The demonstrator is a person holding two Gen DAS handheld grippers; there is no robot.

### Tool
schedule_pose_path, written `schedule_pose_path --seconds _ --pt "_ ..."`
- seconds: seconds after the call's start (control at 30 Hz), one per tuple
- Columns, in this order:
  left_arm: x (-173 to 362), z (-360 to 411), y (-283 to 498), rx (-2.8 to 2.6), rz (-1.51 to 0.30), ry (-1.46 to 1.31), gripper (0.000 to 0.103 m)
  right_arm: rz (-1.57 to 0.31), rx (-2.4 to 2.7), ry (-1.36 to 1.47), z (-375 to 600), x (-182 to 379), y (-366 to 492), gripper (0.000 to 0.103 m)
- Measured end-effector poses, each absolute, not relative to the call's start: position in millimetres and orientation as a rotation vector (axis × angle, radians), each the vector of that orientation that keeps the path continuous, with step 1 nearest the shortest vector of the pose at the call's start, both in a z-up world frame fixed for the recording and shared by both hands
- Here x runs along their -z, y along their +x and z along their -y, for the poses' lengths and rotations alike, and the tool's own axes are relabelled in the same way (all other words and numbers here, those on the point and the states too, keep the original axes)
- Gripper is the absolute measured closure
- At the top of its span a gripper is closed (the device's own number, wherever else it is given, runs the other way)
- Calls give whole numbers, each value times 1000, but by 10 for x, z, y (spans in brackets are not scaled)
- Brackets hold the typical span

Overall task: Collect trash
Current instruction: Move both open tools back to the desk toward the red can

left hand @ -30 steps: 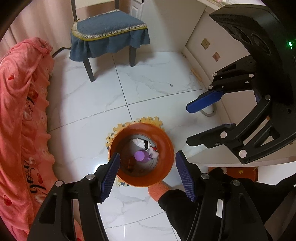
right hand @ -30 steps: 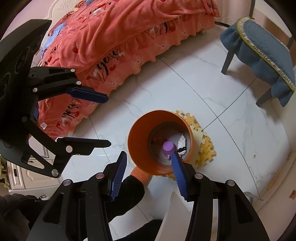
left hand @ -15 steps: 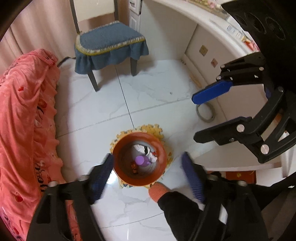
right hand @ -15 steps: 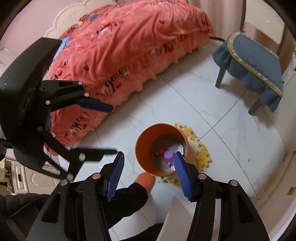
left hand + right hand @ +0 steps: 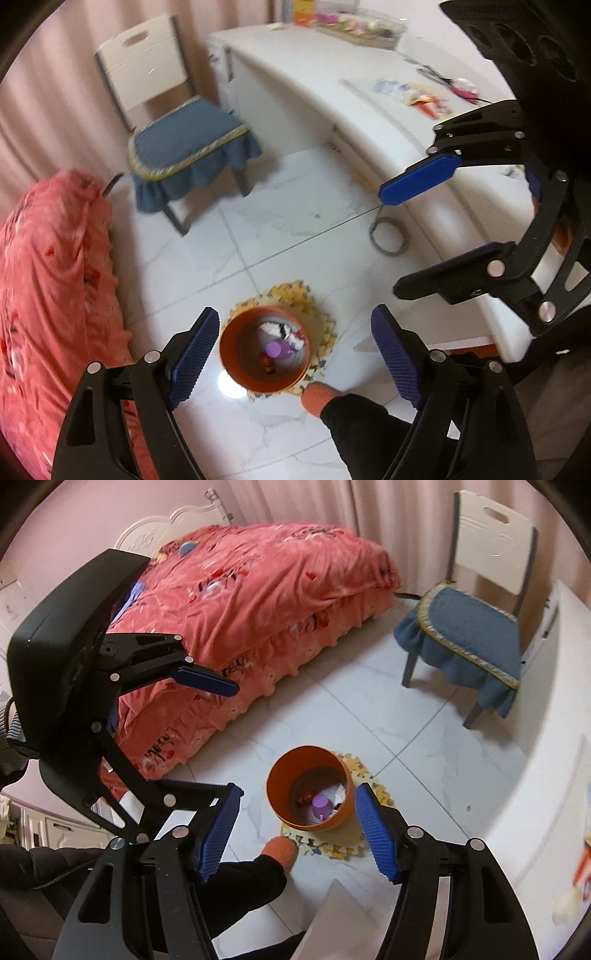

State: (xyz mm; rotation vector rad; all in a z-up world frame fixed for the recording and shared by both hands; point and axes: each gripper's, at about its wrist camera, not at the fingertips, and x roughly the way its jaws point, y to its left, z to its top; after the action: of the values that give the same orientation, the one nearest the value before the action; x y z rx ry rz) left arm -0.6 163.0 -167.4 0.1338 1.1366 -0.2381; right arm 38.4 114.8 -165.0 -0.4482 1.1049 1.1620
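Observation:
An orange bin (image 5: 236, 365) stands on the floor on a yellow foam mat (image 5: 321, 332); it also shows in the right wrist view (image 5: 280, 775). Inside lie a purple bottle (image 5: 275, 348), white crumpled paper (image 5: 275, 326) and a small red scrap. My left gripper (image 5: 291, 360) is open and empty, high above the bin. My right gripper (image 5: 295, 829) is open and empty, also high above the bin (image 5: 280, 775). Each gripper shows in the other's view, the right one (image 5: 406, 240) and the left one (image 5: 221, 734). More litter (image 5: 424, 98) lies on the white desk.
A pink bed (image 5: 258, 602) fills the left. A chair with a blue cushion (image 5: 184, 147) stands at the back. A white desk (image 5: 332, 92) runs along the right. A grey ring (image 5: 388, 240) lies on the floor. My leg and orange sock (image 5: 282, 853) are beside the bin.
Both grippers have risen well away from the bin, which now looks much smaller. The desk top and the chair back have come into view. Both grippers stay open.

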Motion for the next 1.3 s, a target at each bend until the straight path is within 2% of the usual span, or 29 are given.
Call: schedule_pose_path --seconds 0.1,0.53,0.93,1.3 --pt "1554 -1411 23 276 -1122 189 19 -1081 -1124 -431 -888 1507 403 31" --pt "1209 -382 259 475 -1038 346 19 -1039 -891 -282 516 1167 557 31" --pt "1116 597 539 654 -982 501 19 -1029 -658 -134 1798 1109 730 31" --pt "1223 1068 1002 728 -1003 533 19 -1057 -503 -22 2533 1268 879 31"
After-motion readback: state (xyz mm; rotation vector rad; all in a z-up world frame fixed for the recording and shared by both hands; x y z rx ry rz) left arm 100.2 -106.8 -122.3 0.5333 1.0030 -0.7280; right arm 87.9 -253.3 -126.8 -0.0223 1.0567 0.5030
